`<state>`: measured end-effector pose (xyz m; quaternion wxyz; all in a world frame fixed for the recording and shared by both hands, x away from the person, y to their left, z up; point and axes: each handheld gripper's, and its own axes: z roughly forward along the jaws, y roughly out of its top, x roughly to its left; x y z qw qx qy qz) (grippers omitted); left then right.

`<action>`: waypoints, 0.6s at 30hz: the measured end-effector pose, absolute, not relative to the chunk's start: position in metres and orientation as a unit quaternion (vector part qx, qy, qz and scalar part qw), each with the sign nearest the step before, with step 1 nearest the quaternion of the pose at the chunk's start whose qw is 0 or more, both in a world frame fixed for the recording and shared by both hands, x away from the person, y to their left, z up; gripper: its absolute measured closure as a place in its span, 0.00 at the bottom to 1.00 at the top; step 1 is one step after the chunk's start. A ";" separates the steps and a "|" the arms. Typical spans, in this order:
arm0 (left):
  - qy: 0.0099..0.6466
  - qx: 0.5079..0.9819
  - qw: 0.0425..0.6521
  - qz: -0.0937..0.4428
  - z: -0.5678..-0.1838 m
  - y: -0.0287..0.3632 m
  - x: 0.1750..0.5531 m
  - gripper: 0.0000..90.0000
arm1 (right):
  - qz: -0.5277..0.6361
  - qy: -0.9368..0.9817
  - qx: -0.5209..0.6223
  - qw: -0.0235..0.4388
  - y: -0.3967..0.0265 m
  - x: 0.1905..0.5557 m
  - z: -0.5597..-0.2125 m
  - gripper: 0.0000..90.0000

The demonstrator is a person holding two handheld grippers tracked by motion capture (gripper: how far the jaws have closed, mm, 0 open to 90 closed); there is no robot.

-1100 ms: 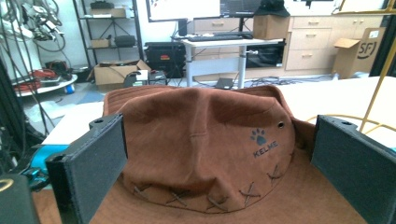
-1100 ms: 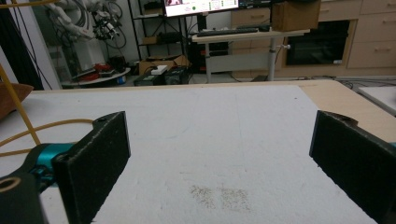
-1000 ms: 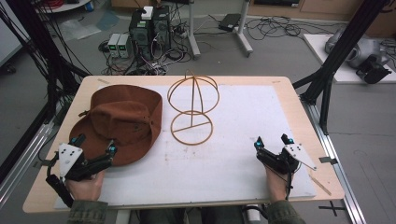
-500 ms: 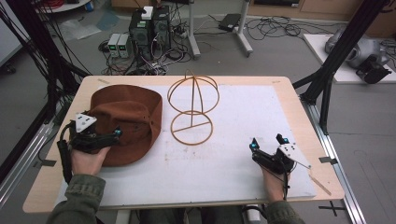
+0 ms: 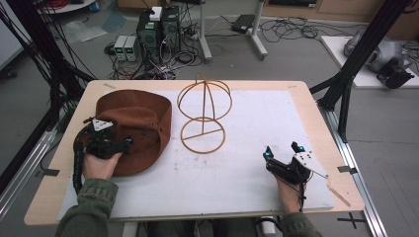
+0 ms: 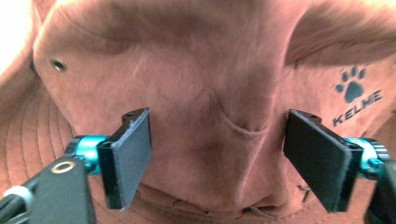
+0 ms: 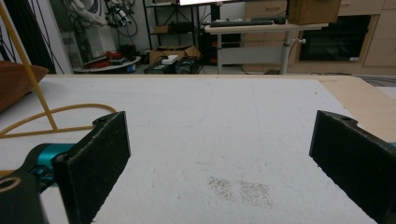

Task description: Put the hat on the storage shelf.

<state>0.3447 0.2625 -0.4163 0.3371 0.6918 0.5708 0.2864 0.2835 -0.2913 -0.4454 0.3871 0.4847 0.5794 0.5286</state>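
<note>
While the white mat (image 5: 276, 123) lies bare across the table's middle and right, the hat (image 5: 138, 123) sits at the left, its brim near that edge. My left gripper (image 6: 217, 154) is over the hat's crown; its jaws have just been closing and now flank a fold of the crown, but the pads (image 6: 128, 154) stand clear of the cloth. My right gripper (image 5: 281, 154) rests near the front right corner, jaws spread, nothing between them. Just beside the hat stands the wire stand (image 5: 203, 116).
</note>
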 end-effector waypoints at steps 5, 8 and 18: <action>0.571 0.689 0.349 0.279 -0.414 0.260 0.343 0.65 | 0.528 0.579 0.488 0.385 -0.291 0.283 -0.445 0.05; 0.567 0.691 0.344 0.288 -0.413 0.258 0.342 0.96 | 0.526 0.581 0.489 0.384 -0.291 0.284 -0.446 0.05; 0.557 0.687 0.343 0.316 -0.408 0.257 0.336 0.98 | 0.524 0.584 0.489 0.382 -0.292 0.284 -0.446 0.05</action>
